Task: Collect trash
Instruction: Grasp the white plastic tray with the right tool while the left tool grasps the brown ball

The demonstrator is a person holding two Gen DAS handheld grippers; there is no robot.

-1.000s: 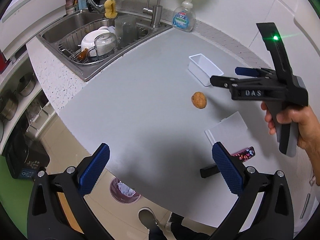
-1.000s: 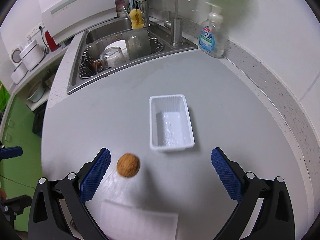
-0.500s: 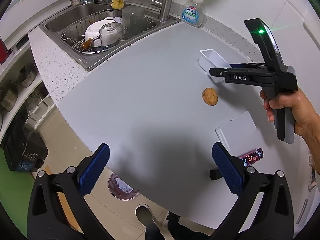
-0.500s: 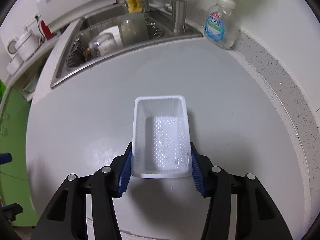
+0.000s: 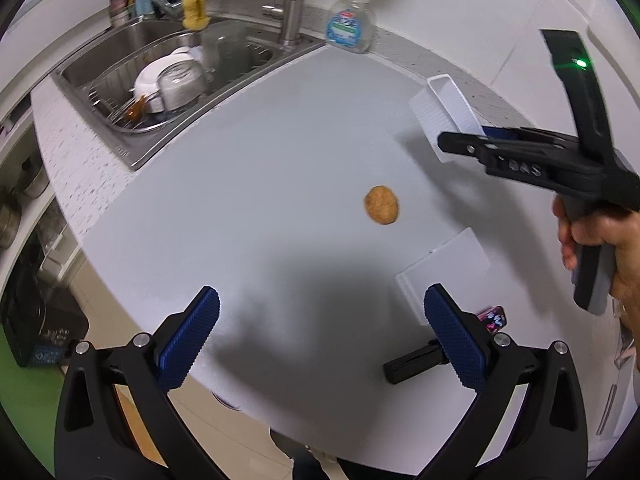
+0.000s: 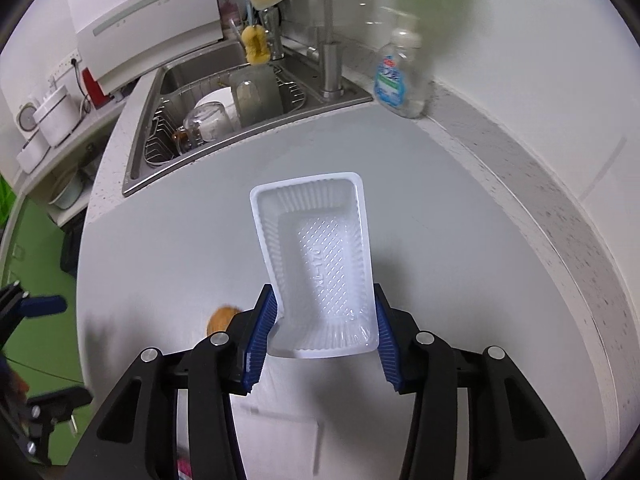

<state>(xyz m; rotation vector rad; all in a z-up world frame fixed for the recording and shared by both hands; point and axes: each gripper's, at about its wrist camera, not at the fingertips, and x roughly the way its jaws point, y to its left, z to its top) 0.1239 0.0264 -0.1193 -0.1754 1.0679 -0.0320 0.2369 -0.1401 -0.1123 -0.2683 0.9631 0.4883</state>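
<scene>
Tray caught — first piece of trash is in hand.

The right gripper (image 6: 324, 340), wide apart a second ago, is closing, pads clamping the white ribbed plastic tray (image 6: 320, 256), now tilted off the grey counter (image 5: 240, 184); left gripper (image 5: 320, 336) hangs open.

A home kitchen — a steel sink (image 6: 224, 80) set into the corner of a pale counter (image 5: 240, 184), a wire rack (image 5: 120, 108) in it holding a bowl (image 5: 160, 76) and an upturned glass (image 6: 204, 120). A yellow sponge (image 6: 254, 42) hangs by the tap (image 6: 330, 40), a soap bottle (image 6: 398, 76) stands against the white wall, and a countertop dishwasher (image 6: 140, 20) sits left of the sink — pots (image 5: 24, 176) on shelves below.
</scene>
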